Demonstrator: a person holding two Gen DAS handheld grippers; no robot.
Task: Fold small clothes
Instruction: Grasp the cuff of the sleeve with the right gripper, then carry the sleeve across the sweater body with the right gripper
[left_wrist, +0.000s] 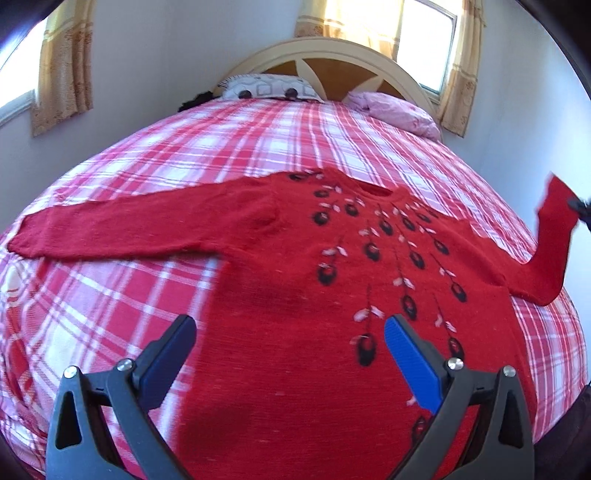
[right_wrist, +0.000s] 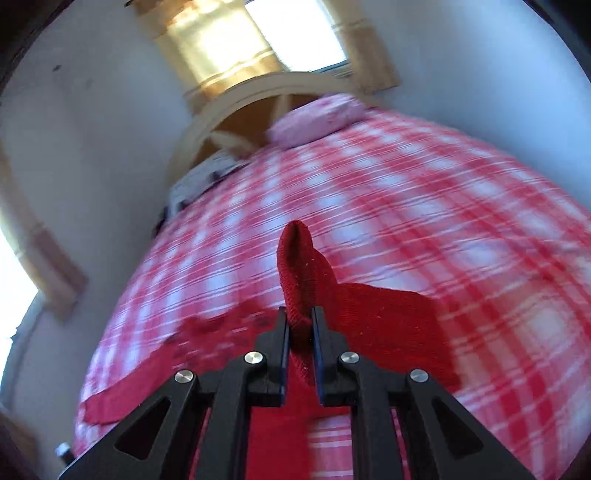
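The right claw (right_wrist: 300, 314) is pinching the cuff of the red sweater's right sleeve (right_wrist: 306, 273), which stands up between its 2 fingers, lifted off the bed (right_wrist: 443, 206). The left claw (left_wrist: 290, 328) hangs spread wide with nothing between its fingers. The red sweater (left_wrist: 295, 258) lies flat on the plaid bed directly beneath and ahead of it, its other sleeve stretched far to that claw's left.

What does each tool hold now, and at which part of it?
The right tool is shut on the cuff end of one sleeve of the red sweater. The left tool is open and holds nothing.
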